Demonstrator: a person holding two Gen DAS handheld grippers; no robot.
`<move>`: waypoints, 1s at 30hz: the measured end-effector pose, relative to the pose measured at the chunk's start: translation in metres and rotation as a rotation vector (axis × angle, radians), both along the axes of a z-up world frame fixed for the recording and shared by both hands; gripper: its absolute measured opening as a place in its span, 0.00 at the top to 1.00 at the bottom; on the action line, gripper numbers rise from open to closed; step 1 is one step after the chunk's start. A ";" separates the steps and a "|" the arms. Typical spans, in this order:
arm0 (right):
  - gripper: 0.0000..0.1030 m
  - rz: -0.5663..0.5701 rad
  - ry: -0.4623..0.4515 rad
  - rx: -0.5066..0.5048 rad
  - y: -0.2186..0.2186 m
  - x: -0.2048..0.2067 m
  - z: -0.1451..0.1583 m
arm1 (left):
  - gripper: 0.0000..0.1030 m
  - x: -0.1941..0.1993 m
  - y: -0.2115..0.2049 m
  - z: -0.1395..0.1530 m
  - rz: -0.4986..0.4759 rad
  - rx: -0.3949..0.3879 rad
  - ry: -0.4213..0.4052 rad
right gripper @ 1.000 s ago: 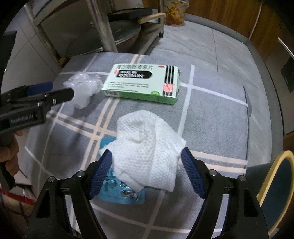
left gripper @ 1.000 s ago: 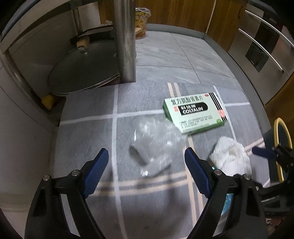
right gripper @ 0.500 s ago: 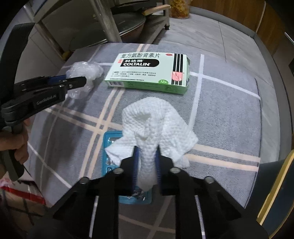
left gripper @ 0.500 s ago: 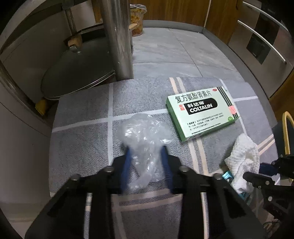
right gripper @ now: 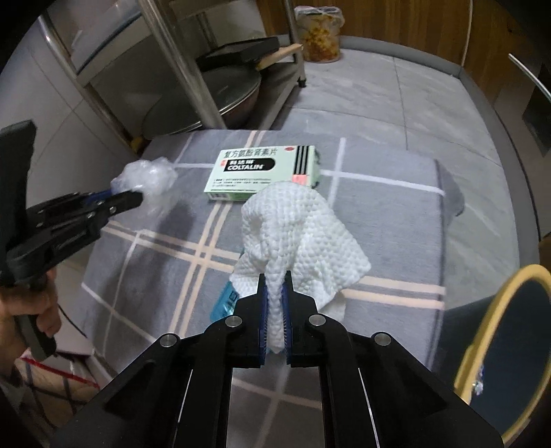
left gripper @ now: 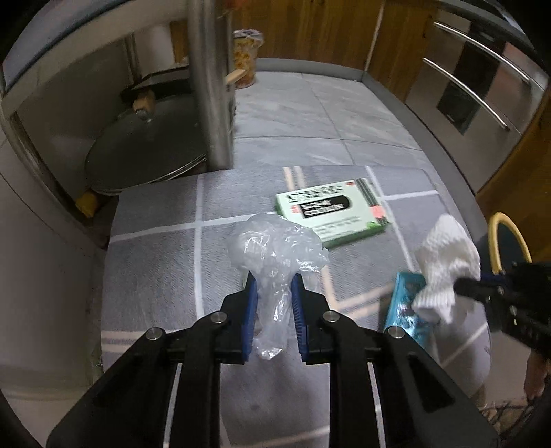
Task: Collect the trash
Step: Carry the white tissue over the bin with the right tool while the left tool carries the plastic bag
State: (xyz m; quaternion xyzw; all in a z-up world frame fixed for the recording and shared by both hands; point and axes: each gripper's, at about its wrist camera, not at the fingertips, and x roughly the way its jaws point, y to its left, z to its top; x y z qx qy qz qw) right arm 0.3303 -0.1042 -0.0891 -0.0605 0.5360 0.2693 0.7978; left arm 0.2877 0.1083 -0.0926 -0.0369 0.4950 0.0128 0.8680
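My left gripper (left gripper: 273, 280) has its jaws closing, pads pressed on a crumpled clear plastic wrap (left gripper: 275, 244) held just above the grey checked cloth (left gripper: 155, 268). The jaws of my right gripper (right gripper: 274, 275) are closing too, pinching a white textured tissue (right gripper: 296, 227) that hangs lifted over a blue blister pack (right gripper: 224, 299). On the cloth behind both lies a green medicine box (right gripper: 263, 172). The right wrist view shows the left gripper (right gripper: 137, 198) at the left with the plastic wrap (right gripper: 148, 177). In the left wrist view the tissue (left gripper: 444, 255) is at the right.
A dark bin with a yellow rim (right gripper: 499, 327) stands at the right of the cloth. A metal rack leg (left gripper: 213, 86) and a lidded pan (left gripper: 144, 158) are behind on the left. A yellow patterned bin (right gripper: 318, 32) stands by the wooden wall.
Both grippers went from wide open to closed, the left on the plastic wrap, the right on the tissue. Both then rose, lifting their items and uncovering the blue blister pack.
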 end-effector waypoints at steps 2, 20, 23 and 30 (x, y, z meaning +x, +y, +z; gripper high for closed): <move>0.91 -0.009 -0.001 0.030 -0.010 -0.001 0.008 | 0.82 -0.009 -0.006 0.014 -0.011 0.003 -0.025; 0.91 -0.038 0.043 0.049 -0.039 0.000 0.009 | 0.82 -0.034 -0.044 0.063 -0.116 -0.050 -0.097; 0.91 -0.064 0.037 0.074 -0.046 0.004 0.014 | 0.82 -0.033 -0.047 0.064 -0.124 -0.047 -0.100; 0.91 -0.061 0.027 0.177 -0.047 0.005 0.037 | 0.82 -0.033 -0.055 0.064 -0.147 -0.056 -0.105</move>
